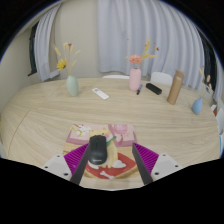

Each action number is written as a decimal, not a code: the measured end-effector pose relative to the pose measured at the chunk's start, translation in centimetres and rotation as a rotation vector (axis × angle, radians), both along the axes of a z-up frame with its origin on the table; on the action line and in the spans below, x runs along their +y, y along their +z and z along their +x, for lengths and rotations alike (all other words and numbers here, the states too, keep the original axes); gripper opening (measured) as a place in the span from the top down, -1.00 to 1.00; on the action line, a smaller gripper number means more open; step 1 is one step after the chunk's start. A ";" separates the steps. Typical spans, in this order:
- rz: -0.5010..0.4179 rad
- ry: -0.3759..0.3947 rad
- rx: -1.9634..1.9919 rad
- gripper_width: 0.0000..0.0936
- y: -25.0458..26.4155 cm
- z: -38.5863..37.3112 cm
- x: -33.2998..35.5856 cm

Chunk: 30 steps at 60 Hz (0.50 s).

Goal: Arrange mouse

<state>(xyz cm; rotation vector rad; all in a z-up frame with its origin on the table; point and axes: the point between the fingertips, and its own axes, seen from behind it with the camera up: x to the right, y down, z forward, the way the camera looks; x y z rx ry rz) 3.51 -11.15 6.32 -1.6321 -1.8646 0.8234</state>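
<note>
A black mouse [97, 150] lies on a mouse mat [118, 165] with a pink and red cartoon print, near the front edge of the round wooden table [50, 120]. My gripper [110, 152] is open, with a finger on each side of the mat's front part. The mouse stands between the fingers, close against the left magenta pad [77, 156]. A wide gap separates it from the right pad [144, 157]. The mouse rests on the mat on its own.
At the back of the table stand a green vase with flowers [72, 86], a flat white object [100, 93], a pink vase [135, 80], a black object [153, 88], a tan bottle [176, 87] and a blue cup [198, 104]. Curtains hang behind.
</note>
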 end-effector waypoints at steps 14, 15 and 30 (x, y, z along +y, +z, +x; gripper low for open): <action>0.025 -0.107 0.001 -0.83 5.2 9.6 12.0; 0.030 -0.118 0.000 -0.84 5.2 10.2 13.0; 0.070 -0.259 -0.046 -0.83 3.9 19.1 23.9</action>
